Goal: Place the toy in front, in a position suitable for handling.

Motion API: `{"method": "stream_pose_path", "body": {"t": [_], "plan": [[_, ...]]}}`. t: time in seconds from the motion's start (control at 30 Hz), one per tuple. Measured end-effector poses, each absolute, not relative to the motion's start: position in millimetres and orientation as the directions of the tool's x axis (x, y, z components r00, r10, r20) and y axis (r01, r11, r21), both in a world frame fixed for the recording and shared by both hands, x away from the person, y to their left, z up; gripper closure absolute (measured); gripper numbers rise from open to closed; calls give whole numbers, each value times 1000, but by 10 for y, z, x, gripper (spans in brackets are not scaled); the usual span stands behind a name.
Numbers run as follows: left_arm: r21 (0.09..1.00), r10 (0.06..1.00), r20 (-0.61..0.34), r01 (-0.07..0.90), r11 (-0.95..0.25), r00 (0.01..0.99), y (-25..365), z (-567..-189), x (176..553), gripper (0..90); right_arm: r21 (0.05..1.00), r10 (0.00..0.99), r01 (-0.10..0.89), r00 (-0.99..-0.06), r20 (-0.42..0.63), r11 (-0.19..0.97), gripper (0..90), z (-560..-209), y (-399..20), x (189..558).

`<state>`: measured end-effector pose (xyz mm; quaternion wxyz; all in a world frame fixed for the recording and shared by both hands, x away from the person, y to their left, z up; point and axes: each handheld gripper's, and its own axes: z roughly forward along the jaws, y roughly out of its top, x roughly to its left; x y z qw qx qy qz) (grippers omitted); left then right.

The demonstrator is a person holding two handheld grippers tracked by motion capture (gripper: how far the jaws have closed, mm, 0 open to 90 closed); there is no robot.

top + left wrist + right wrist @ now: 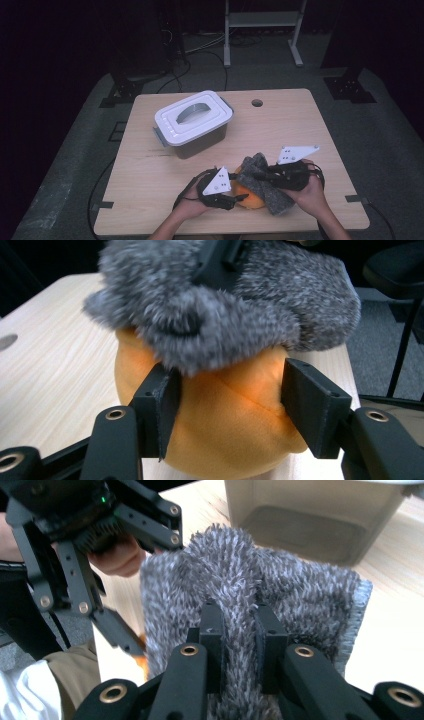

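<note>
At the near edge of a pale wooden table (150, 175), a person works two hand-held grippers over a soft orange ball and a grey furry cloth. On the left, the left gripper (239, 200) lies low on the tabletop, its two black jaws set on either side of the orange ball (230, 425); in the left gripper view both pads press into the plush, so the ball is grasped where it sits on the wood. The grey cloth (265, 182) is draped over the top of the ball and hangs down its far side toward the person's right. To the right, the right gripper (239, 630) is clenched on a raised fold of that cloth, the pile bunched tightly between its jaws, with the left gripper's black linkage visible just beyond it. Farther back on the table, left of centre, stands a lidded plastic box (194, 124) with a grey handle, well apart from both hands.
</note>
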<state>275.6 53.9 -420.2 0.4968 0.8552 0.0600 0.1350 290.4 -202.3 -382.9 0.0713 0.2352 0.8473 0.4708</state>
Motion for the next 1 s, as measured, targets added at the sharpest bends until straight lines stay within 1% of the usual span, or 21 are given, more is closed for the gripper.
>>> {"method": "stream_pose_path", "body": {"t": [0.23, 0.3, 0.4, 0.5, 0.67, 0.83, 0.9, 1.0], "plan": [[863, 286, 153, 13, -505, 946, 617, -4236, 2854, 410, 803, 505, 385, -854, 125, 454, 777, -3939, -2212, 2924], [861, 314, 144, 38, -507, 939, 650, -4240, 2892, 409, 808, 490, 389, -859, 145, 442, 776, -3933, -2245, 2884], [868, 334, 121, 64, -493, 935, 674, -4247, 2923, 401, 805, 455, 379, -877, 155, 456, 775, -3935, -2227, 2838], [866, 337, 124, 64, -495, 933, 673, -4247, 2916, 391, 792, 459, 377, -878, 139, 480, 775, -3978, -2169, 2854], [877, 319, 113, 56, -477, 941, 680, -4238, 2912, 376, 794, 485, 381, -865, 126, 473, 777, -3994, -2174, 2930], [886, 260, 103, 30, -463, 960, 682, -4219, 2890, 360, 796, 517, 399, -846, 127, 456, 777, -4016, -2215, 3004], [885, 261, 107, 27, -464, 959, 672, -4220, 2886, 375, 799, 525, 405, -841, 133, 445, 777, -4036, -2235, 3032], [878, 282, 126, 25, -478, 951, 639, -4236, 2880, 419, 799, 532, 413, -835, 141, 437, 777, -4040, -2241, 3040]]}}
